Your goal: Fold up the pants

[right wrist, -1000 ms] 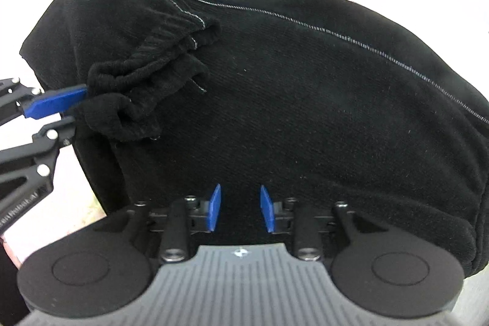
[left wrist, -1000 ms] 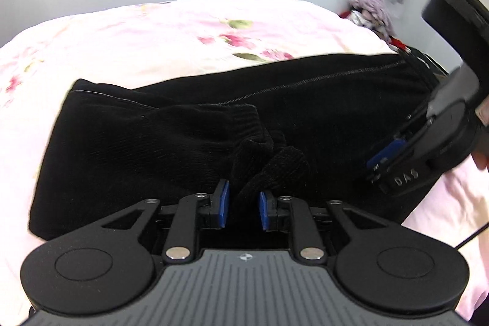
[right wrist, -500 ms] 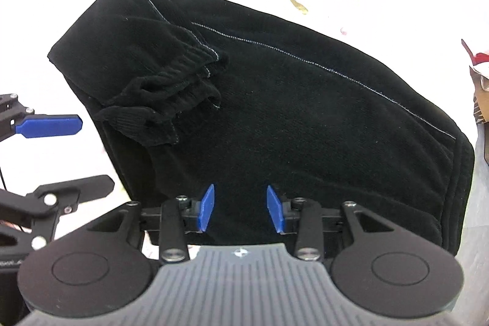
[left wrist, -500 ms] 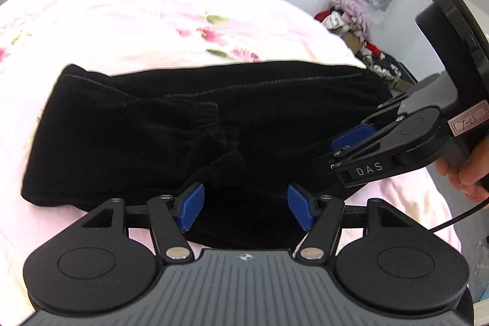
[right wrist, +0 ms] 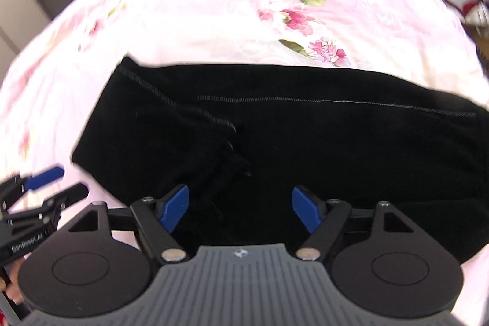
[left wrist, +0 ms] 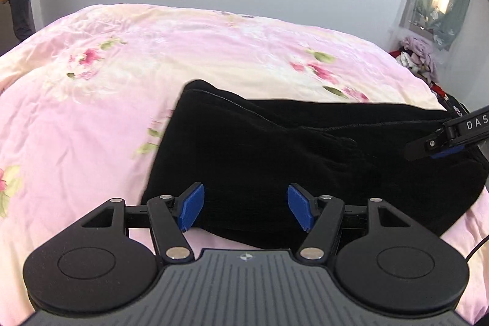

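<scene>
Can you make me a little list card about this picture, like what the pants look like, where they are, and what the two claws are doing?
pants: black pants, folded into a bundle
where: lying on the pink flowery bedspread
left claw: left claw open, holding nothing
right claw: right claw open, holding nothing
touching: neither claw grips the pants
background: pile of clothes by the wall

folded black pants (left wrist: 299,155) on floral bedspread (left wrist: 122,100), left gripper (left wrist: 244,208) spread wide
</scene>
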Tool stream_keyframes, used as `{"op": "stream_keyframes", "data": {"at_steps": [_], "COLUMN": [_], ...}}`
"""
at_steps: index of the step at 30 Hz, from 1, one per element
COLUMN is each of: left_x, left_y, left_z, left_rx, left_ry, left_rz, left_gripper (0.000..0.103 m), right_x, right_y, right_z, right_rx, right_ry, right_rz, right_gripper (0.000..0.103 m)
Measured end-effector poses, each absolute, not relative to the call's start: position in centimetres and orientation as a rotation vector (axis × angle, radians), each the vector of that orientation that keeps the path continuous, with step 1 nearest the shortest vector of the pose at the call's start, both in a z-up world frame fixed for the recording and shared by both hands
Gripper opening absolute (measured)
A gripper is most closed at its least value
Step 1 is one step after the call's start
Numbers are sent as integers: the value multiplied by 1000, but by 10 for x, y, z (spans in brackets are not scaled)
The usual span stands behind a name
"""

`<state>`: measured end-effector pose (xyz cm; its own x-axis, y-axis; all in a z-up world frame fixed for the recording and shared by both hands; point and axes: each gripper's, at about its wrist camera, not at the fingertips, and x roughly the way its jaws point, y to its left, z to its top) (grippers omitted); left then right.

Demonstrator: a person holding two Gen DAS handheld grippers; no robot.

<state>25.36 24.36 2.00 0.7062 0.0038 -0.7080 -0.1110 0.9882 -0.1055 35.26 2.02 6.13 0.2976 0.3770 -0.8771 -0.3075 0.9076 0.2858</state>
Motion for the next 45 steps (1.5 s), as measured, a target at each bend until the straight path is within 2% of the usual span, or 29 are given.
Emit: {"op": "stream_keyframes", "data": {"at_steps": [2, 4, 9, 11, 13, 15, 24, 25, 27, 31, 41, 45], "left_x": [257, 266, 284, 291, 296, 300, 302, 302, 302, 300, 296, 300], "left_y": [259, 273, 290, 295, 299, 302, 295, 295, 296, 298, 319, 319], "left_z": [25, 28, 19, 11, 3, -5, -30, -31, -30, -21, 27, 33], "left_rx": [-148, -147, -115, -98, -107, -116, -63, -62, -62, -61, -124, -89], "left_ry": [778, 782, 806, 821, 843, 873, 940, 943, 947, 941, 840, 839], "left_rz": [64, 78, 47, 50, 45, 43, 30, 32, 38, 40, 36, 16], "left_gripper": [74, 74, 74, 74, 74, 74, 73, 73, 73, 73, 73, 73], "right_x": [364, 375, 397, 400, 398, 395, 392, 391, 387, 381, 375, 387], "right_y": [23, 24, 21, 24, 27, 33, 24, 25, 27, 40, 73, 69], "right_z": [54, 47, 34, 30, 23, 11, -43, -42, -33, 8, 129, 123], "right_rx": [120, 175, 284, 308, 351, 380, 615, 618, 620, 479, 87, 2], "right_ry": [1204, 1218, 1246, 1265, 1310, 1363, 1440, 1429, 1402, 1295, 928, 907], "right_rz": [420, 378, 316, 333, 366, 387, 320, 331, 365, 434, 602, 540], "right_gripper": [74, 82, 83, 80, 70, 65, 63, 56, 34, 20, 17, 17]}}
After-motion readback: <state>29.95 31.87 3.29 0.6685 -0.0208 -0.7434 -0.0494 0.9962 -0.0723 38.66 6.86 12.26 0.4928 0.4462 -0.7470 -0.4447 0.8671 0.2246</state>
